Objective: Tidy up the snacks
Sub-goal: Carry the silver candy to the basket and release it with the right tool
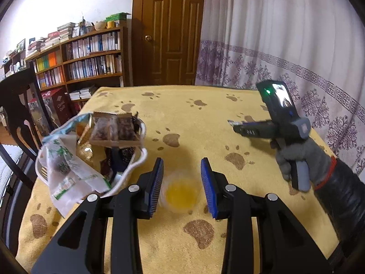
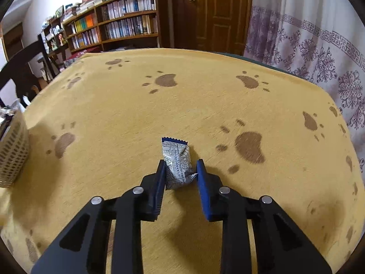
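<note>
The right claw (image 2: 180, 171) grasps a wrapped snack (image 2: 176, 162) (left claw (image 1: 182, 182) released).

The tablecloth (image 2: 127, 114) is being seen as yellow with brown paw prints. The small snack packet (image 2: 176, 162) is showing white with a grey pattern and a blue edge. The jelly cup (image 1: 181, 193) is looking clear with orange-yellow inside. The gripper pads (image 1: 206, 178) are being seen as blue.

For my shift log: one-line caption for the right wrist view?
Right tool straddles a blue-and-white wrapped snack on the paw-print tablecloth, not visibly clamped.
</note>
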